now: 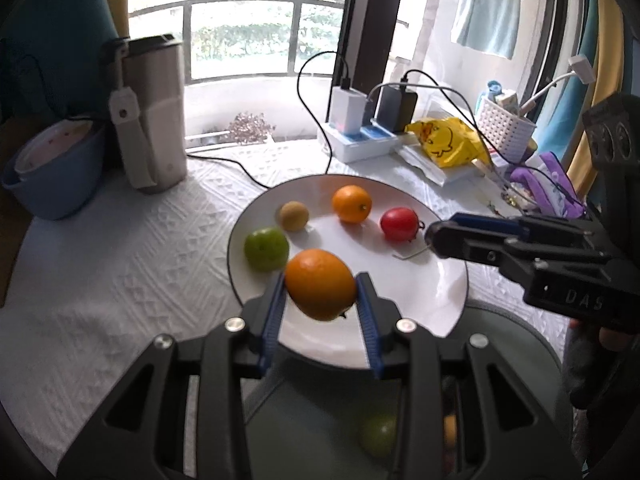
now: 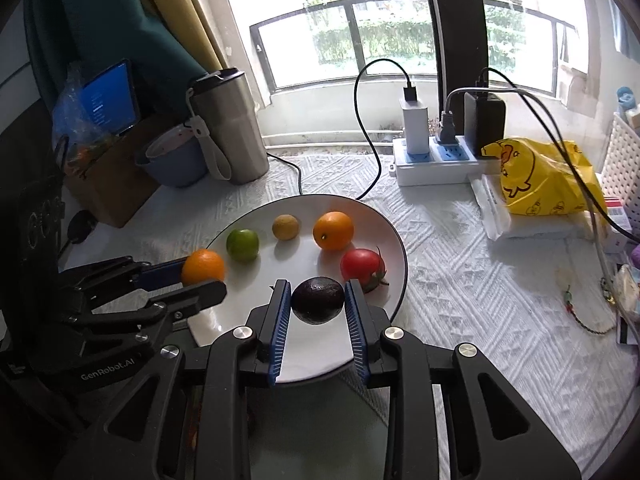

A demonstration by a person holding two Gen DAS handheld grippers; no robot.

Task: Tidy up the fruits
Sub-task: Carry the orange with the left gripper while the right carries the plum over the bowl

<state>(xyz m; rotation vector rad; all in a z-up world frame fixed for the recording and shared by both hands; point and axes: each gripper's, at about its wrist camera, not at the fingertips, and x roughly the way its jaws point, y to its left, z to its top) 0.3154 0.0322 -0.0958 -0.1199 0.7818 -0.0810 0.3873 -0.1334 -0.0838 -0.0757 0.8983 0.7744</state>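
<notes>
A white plate [image 1: 436,304] holds a green apple [image 1: 266,249], a small brown fruit [image 1: 294,216], an orange [image 1: 352,203] and a red tomato [image 1: 399,224]. My left gripper [image 1: 321,286] is shut on a second orange [image 1: 320,283], held above the plate's near rim. My right gripper [image 2: 318,300] is shut on a dark avocado [image 2: 318,300] above the plate [image 2: 304,352], just before the tomato [image 2: 362,266]. The left gripper [image 2: 202,280] and its orange [image 2: 203,267] show at the plate's left in the right wrist view. The right gripper's fingers [image 1: 452,240] show by the tomato.
A grey-green bowl [image 1: 520,336] lies under the grippers with a green fruit [image 1: 378,434] in it. A steel tumbler [image 1: 154,112] and blue bowl [image 1: 56,168] stand back left. A power strip with chargers [image 2: 436,160], cables, a yellow bag [image 2: 536,176] and a white basket [image 1: 506,128] stand at the back right.
</notes>
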